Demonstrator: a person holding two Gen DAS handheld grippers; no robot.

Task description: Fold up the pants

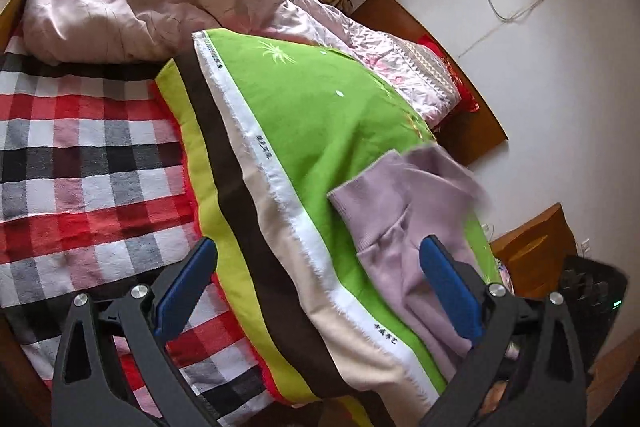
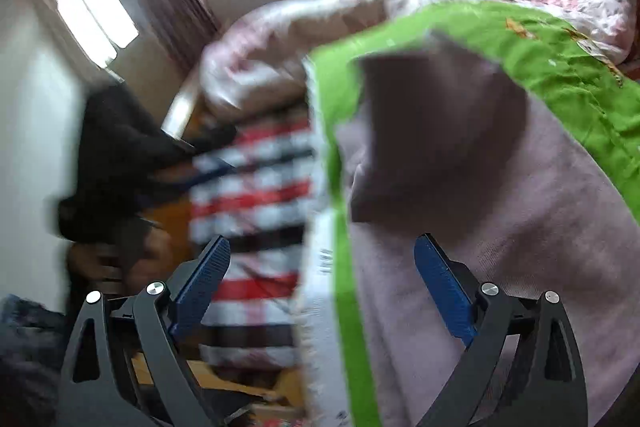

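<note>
Both tongs wide open, holding nothing. Pants lie on the green cloth on the bed, cuff nearest my left tongs. Right tongs view is blurred; I'd steady, then pinch both edges evenly.

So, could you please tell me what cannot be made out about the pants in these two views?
- Left wrist view: the pants run behind the left gripper finger and off the lower edge, so their full shape is hidden.
- Right wrist view: motion blur smears the pants; the folds are unreadable beyond the right gripper.
</note>
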